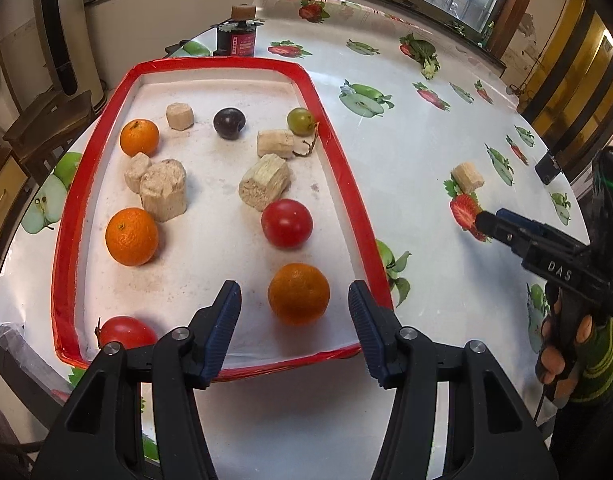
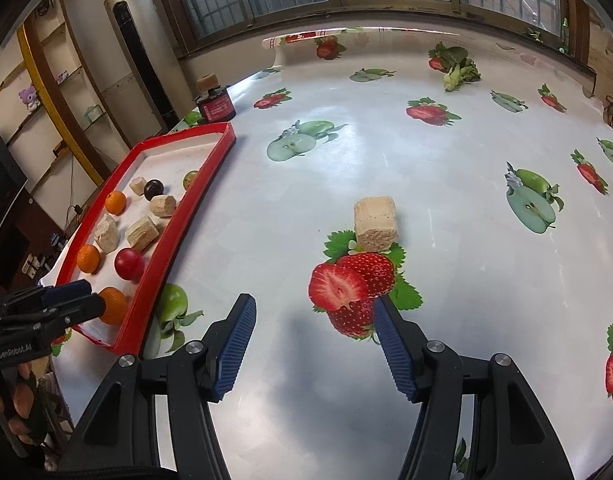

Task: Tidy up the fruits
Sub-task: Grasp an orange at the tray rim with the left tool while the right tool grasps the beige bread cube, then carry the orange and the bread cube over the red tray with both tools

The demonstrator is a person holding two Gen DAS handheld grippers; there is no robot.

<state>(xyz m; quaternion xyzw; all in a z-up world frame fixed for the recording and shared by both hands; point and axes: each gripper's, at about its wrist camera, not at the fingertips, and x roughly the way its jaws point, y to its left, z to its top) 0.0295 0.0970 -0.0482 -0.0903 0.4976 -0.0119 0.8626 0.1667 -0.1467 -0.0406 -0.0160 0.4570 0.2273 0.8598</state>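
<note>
A red-rimmed tray (image 1: 338,168) holds three oranges, two red tomatoes, a dark plum (image 1: 229,123), a green grape (image 1: 301,121) and several beige blocks. My left gripper (image 1: 294,300) is open and empty, low over the tray's near end, with the nearest orange (image 1: 298,294) between its fingers and a tomato (image 1: 287,223) just beyond. My right gripper (image 2: 314,320) is open and empty above the tablecloth, right of the tray (image 2: 178,216). One beige block (image 2: 375,223) lies on the cloth ahead of it; it also shows in the left wrist view (image 1: 467,177).
The table is covered with a white cloth printed with strawberries and apples (image 2: 346,284). A dark red jar (image 1: 237,38) with a cork lid stands behind the tray. Windows run along the far wall. Shelves and a tall column stand at the left.
</note>
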